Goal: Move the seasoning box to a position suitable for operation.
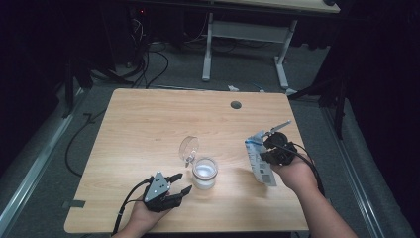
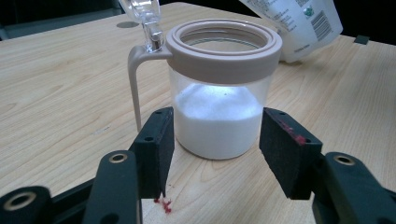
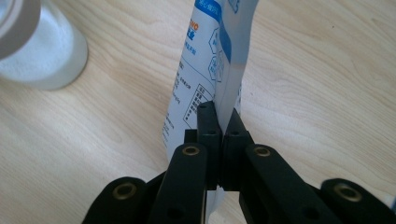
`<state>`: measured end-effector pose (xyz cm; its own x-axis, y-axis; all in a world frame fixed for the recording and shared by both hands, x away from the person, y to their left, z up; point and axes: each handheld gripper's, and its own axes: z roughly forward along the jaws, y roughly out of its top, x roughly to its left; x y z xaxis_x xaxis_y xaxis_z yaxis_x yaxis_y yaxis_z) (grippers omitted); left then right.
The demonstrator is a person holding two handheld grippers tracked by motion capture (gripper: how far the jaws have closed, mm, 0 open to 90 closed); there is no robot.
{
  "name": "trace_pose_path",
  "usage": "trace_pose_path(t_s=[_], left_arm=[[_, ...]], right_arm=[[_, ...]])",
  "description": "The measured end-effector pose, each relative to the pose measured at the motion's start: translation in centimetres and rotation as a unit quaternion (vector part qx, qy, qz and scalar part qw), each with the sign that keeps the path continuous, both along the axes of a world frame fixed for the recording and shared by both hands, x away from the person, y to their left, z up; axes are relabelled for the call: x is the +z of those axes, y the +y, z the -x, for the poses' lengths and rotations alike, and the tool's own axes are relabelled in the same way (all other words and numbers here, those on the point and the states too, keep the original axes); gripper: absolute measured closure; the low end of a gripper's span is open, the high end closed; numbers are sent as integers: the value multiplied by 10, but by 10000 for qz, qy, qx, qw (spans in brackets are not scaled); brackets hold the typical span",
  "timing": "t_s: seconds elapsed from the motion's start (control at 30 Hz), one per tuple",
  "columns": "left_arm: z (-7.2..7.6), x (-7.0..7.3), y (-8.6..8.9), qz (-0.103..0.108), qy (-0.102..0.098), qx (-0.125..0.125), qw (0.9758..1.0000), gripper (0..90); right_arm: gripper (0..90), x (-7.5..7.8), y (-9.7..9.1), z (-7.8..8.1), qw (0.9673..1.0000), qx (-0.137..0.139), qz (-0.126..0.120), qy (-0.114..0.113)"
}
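Bag (image 3: 205,70) top cut off, white with blue print, pinched by right gripper (image 3: 219,126); left gripper (image 2: 215,140) spread around jar (image 2: 219,93).

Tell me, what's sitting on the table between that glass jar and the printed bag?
Nothing: in the high view, bare wooden table lies between the jar and the bag, which the right gripper pinches.

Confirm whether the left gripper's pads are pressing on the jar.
No: the left gripper stands open, a gap between each pad and the jar.
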<state>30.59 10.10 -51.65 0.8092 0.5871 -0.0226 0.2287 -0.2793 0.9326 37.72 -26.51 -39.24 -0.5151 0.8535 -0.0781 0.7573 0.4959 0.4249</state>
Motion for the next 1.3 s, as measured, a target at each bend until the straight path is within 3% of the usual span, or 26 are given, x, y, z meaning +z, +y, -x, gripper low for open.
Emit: trace_pose_path(t_s=[0.27, 0.47, 0.63, 0.87, 1.1, 1.3], left_arm=[[-1, 0, 2, -7, 33, 32, 10000, 461], [-4, 0, 3, -1, 87, 48, 10000, 460], [-6, 0, 6, 9, 117, 82, 9999, 459], [-9, -1, 9, 21, 156, 132, 9998, 458], [-13, -2, 10, -65, 222, 109, 9997, 448], [-16, -2, 16, -144, 220, 164, 9995, 436]], right_arm=[[895, -1, -3, 5, 9987, -79, -295, -398], [896, -4, -8, 13, 9970, -60, -311, -705], [899, -8, -14, 20, 9941, -164, -601, -888], [900, -10, -21, 32, 9881, -202, -867, -1253], [899, -18, -28, 42, 9794, -268, -1229, -1580], [899, -29, -31, 50, 9737, -258, -1327, -1834]])
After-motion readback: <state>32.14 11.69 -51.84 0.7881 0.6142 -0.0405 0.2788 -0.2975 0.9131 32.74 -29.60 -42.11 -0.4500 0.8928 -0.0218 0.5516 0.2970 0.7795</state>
